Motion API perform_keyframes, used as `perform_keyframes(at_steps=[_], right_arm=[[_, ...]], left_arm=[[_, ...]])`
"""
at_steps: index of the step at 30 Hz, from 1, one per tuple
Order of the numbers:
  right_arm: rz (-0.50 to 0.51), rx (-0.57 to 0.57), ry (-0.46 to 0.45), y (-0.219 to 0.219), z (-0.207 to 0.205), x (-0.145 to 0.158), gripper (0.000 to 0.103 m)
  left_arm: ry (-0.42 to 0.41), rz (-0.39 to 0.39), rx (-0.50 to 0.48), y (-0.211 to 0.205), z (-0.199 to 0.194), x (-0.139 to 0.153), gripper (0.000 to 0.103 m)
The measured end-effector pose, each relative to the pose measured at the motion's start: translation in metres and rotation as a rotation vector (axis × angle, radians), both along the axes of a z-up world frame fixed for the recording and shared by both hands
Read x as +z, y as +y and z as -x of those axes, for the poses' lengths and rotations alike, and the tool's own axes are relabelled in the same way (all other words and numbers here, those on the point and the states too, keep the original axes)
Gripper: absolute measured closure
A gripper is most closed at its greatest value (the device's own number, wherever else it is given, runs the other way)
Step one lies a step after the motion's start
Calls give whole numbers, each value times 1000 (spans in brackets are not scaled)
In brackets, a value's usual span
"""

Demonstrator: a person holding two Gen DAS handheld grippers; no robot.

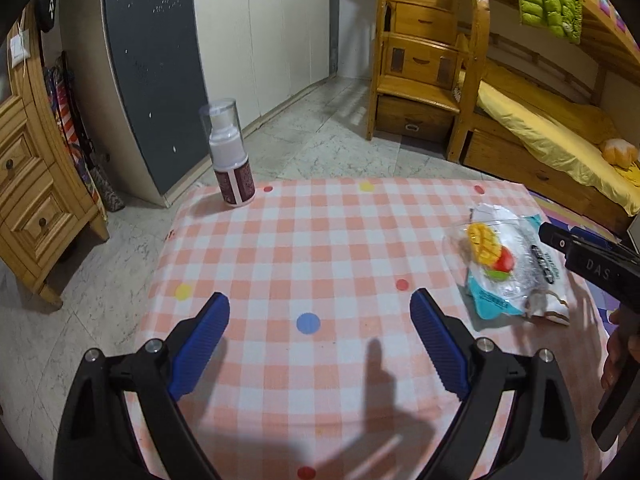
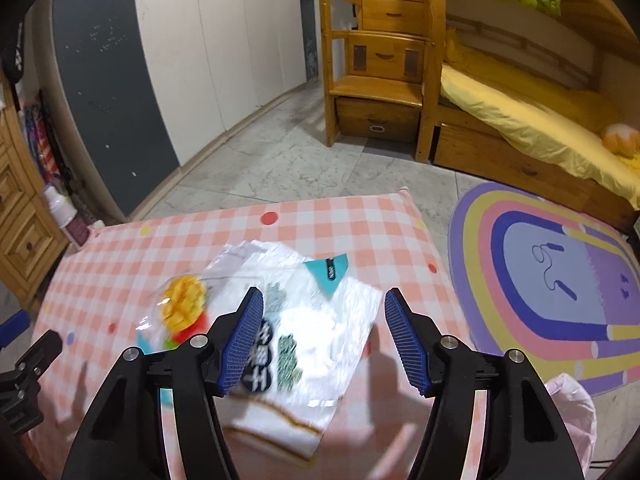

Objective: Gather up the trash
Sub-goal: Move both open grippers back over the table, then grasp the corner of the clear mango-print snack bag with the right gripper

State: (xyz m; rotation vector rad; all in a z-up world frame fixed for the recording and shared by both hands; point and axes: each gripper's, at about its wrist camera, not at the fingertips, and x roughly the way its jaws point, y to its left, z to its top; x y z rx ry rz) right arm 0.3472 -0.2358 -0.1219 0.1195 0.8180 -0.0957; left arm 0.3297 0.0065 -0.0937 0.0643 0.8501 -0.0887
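Nearest the right wrist camera, the right gripper [image 2: 324, 332] hangs over the table with its blue ribbed fingers [image 2: 406, 340] spread wide and nothing between them. Directly beneath and ahead lies the snack wrapper [image 2: 320, 320], flat on the checked tablecloth [image 2: 360, 220] toward the table's right side. In the left wrist view the left gripper [image 1: 320, 344] is likewise wide apart and empty, poised above bare cloth, with the wrapper well off to its right.

The wrapper is probably very light, thin and crinkly: a glossy film that will bend and slide rather than resist. Lying so flat, it offers little to bite on. A raised or creased edge, such as the near brown-banded end, seems the best place to pinch, with one finger slid under the film. A loose hold risks it slipping out.

It is mostly white and shiny, with teal corners, dark round labels, and a printed picture of cut mango with red and green fruit. The right view blurs its lettering.

Farther back on the left corner stands a spray bottle [image 1: 230, 156] with a clear cap. Beyond the table is a marble floor [image 2: 288, 152] and a rainbow rug [image 2: 520, 260].
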Motion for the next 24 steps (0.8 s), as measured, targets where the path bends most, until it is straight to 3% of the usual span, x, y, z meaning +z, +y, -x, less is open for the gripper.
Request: perform_keyframes(at_steps=[4,5,7,13,18,24], right_arm=[[-25,-1,77,-4,-16,-15,43],[-5,9,80,-2,-15,-15,47],[50,80,100,11,-8,-13,66],[48,190,170,25,25,-10,68],[52,208,183,32,74,-10,79],[8,224,170,33,108,-7,79]], left_arm=[[9,-1,11,4,-2,-3,14],[5,-4,11,4,-1,-2,14],[1,-8,3,5,2,-1,14],[-13,-25,-8,5,18,5,14],[-38,-32,-18,7,46,14,14],[-30,-8,-6,8,79,17,14]])
